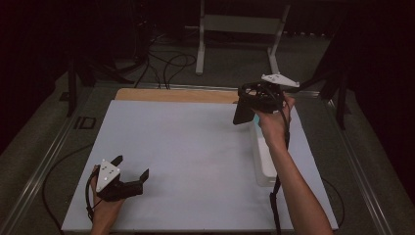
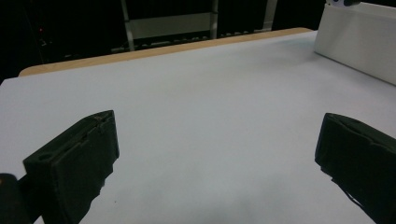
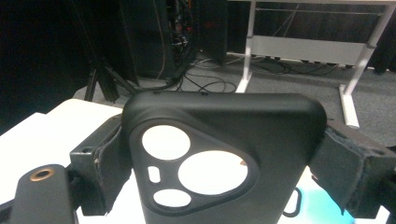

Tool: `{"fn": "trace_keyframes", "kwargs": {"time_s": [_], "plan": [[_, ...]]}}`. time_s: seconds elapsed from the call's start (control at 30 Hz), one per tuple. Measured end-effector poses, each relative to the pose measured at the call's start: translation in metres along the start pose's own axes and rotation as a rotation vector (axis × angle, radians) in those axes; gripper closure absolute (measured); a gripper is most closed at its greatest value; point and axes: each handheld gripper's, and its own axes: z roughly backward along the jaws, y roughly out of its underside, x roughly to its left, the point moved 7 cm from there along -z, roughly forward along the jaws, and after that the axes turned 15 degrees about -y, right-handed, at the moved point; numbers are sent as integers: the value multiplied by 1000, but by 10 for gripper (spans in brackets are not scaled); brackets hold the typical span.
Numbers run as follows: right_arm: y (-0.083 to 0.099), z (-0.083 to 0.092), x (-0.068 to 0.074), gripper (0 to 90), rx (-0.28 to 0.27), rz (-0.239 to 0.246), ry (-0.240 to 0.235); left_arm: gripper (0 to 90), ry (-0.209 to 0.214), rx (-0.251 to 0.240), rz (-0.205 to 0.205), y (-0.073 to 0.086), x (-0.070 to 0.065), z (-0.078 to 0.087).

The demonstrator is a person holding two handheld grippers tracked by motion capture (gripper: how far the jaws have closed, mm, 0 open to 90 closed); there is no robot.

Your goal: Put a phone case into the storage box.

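I see the white table (image 1: 195, 161) spread wide, a white box (image 1: 264, 161) resting near its right edge. My right gripper (image 1: 244, 110) hangs above the box's far end, jaws clenched on a black phone case (image 3: 224, 158) — lifted clear. My left gripper (image 1: 131, 169), near-left, rests released — jaws spread.

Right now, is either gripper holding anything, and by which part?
The right gripper clamps a black phone case by its two side edges, just below the camera cutouts. The left gripper is open and empty.
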Motion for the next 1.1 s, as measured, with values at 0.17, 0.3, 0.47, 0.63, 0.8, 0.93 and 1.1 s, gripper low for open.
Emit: {"fn": "trace_keyframes", "kwargs": {"time_s": [0.17, 0.3, 0.47, 0.63, 0.8, 0.93, 1.1], "plan": [[0, 1, -7, 136, 0, -9, 20, 4, -1, -1, 2, 0, 0, 0], [-1, 2, -12, 136, -1, -13, 31, 4, -1, -1, 3, 0, 0, 0], [-2, 5, -22, 136, -5, -27, 57, 4, -2, -2, 3, 0, 1, 0], [-2, 7, -34, 136, 1, -29, 96, 4, -2, -1, 3, 0, 0, 0], [1, 9, -49, 136, 15, -31, 139, 5, -1, -1, 2, 0, 0, 0], [5, 10, -61, 136, 26, -48, 170, 5, -1, -1, 2, 0, 0, 0], [9, 12, -73, 136, 34, -61, 203, 5, 1, -2, 2, 0, -1, 0]]}}
